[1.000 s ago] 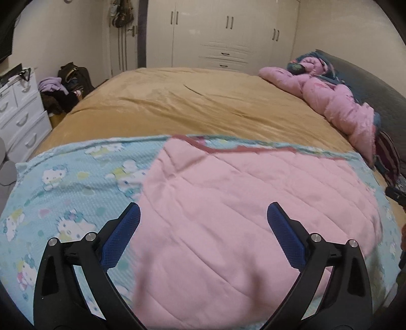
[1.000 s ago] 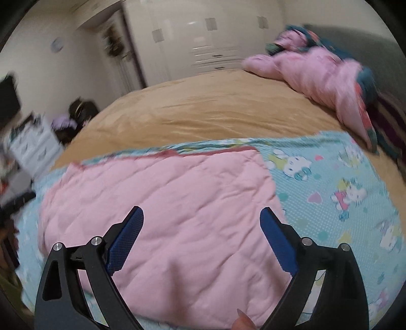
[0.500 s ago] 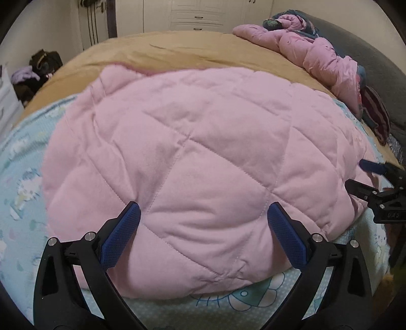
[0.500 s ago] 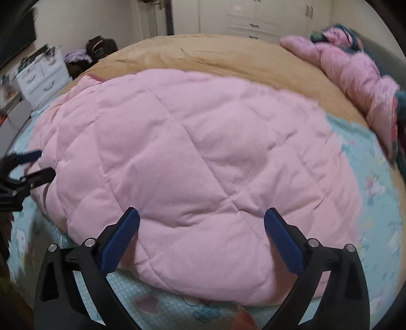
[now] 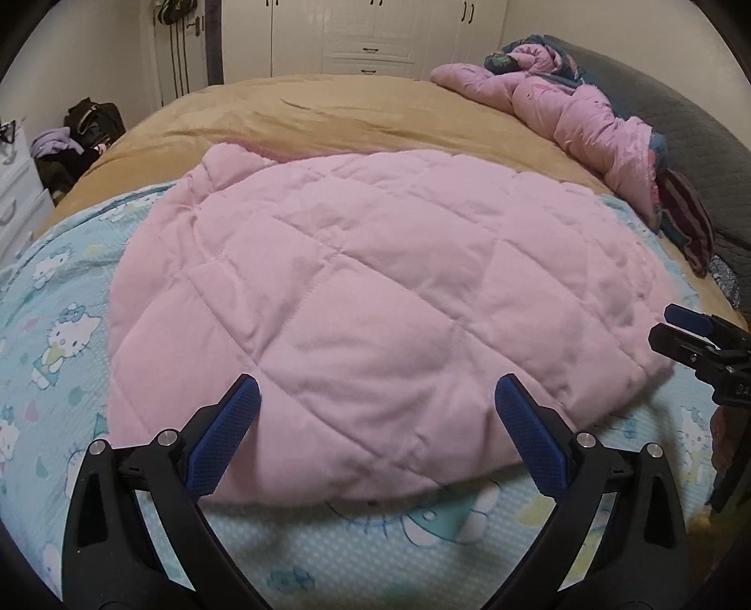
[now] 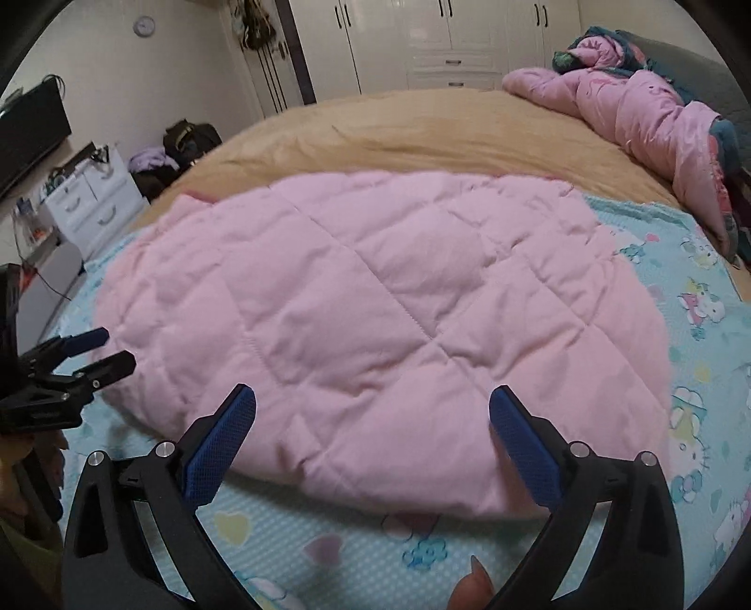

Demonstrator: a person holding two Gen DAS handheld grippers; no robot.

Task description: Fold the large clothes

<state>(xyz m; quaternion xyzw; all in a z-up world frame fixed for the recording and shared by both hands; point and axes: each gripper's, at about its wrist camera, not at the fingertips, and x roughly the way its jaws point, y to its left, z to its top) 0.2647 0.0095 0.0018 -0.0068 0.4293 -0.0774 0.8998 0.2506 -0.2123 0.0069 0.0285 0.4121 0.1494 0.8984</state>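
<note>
Compared with 0.5 s ago, both cameras sit farther back: the pink quilted blanket (image 5: 375, 300) fills less of each view, and more of the tan bedspread (image 5: 338, 117) and the blue cartoon-print sheet (image 5: 56, 300) shows around it. Against 1.0 s ago, the pink blanket covers more of the print sheet, and its far edge now reaches the tan bedspread. The blanket lies flat on the bed, its near edge just beyond both tools. Left tool (image 5: 375, 431): fingers spread wide, holding nothing, hovering over the blanket's near edge. Right tool (image 6: 373, 438): likewise wide apart and holding nothing; in the left view it appears at the far right (image 5: 694, 338), beside the blanket's right edge, while the left tool appears at the left margin of the right view (image 6: 94, 352). Surroundings: a crumpled pink coat (image 5: 586, 112) lies along the dark headboard (image 5: 694, 155), well apart from the blanket; white wardrobes (image 5: 366, 33) stand behind the bed; a white drawer unit (image 6: 94, 202) and a dark bag (image 6: 192, 141) stand beside the bed. A fingertip (image 6: 474, 586) intrudes at the lower edge of the right view.
</note>
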